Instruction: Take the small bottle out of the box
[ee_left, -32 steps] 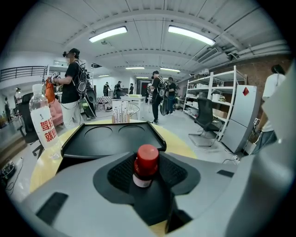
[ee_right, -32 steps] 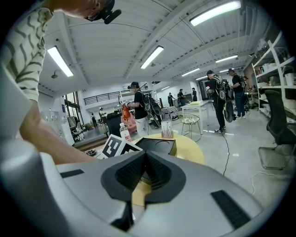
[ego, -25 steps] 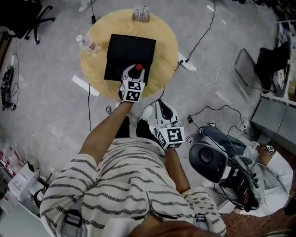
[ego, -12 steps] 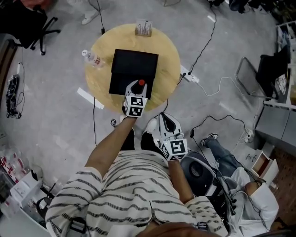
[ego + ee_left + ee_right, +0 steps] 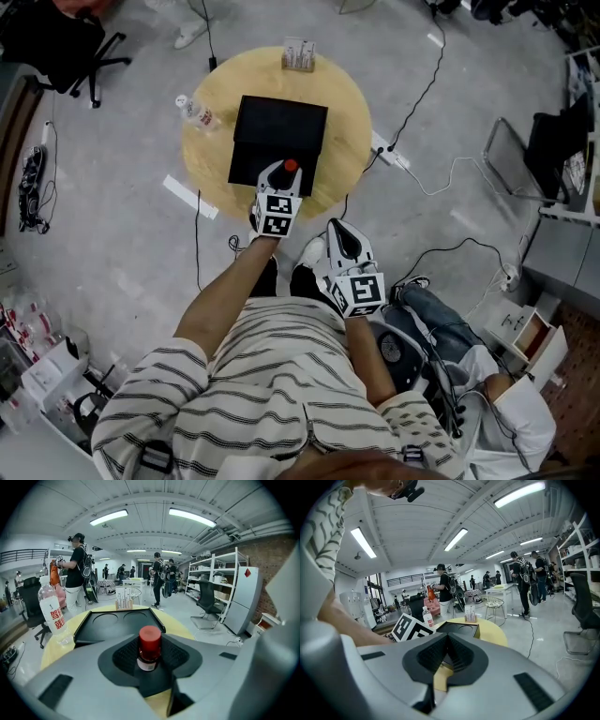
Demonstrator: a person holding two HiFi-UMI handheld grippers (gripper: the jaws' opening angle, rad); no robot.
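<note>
A small bottle (image 5: 291, 166) with a red cap (image 5: 150, 639) stands upright between the ribbed pads of my left gripper (image 5: 284, 170), which press on both its sides. These jaws have just been closing with the bottle between them. They hold it over the near edge of the black box (image 5: 281, 127), whose two round recesses (image 5: 117, 619) lie bare beyond the bottle. My right gripper (image 5: 339, 236) hangs off the round wooden table (image 5: 345, 103), near my body; its pads (image 5: 454, 656) meet with nothing between them.
A clear water bottle (image 5: 197, 112) with a red label (image 5: 52, 616) stands at the table's left rim. A small rack of tubes (image 5: 298, 54) sits at the far rim. Cables, a power strip (image 5: 389, 155) and office chairs lie around the table; several people stand far back.
The head camera's view has shifted slightly. My left gripper stays at the box's near edge with the red-capped bottle at its tip. The right gripper has hardly moved.
</note>
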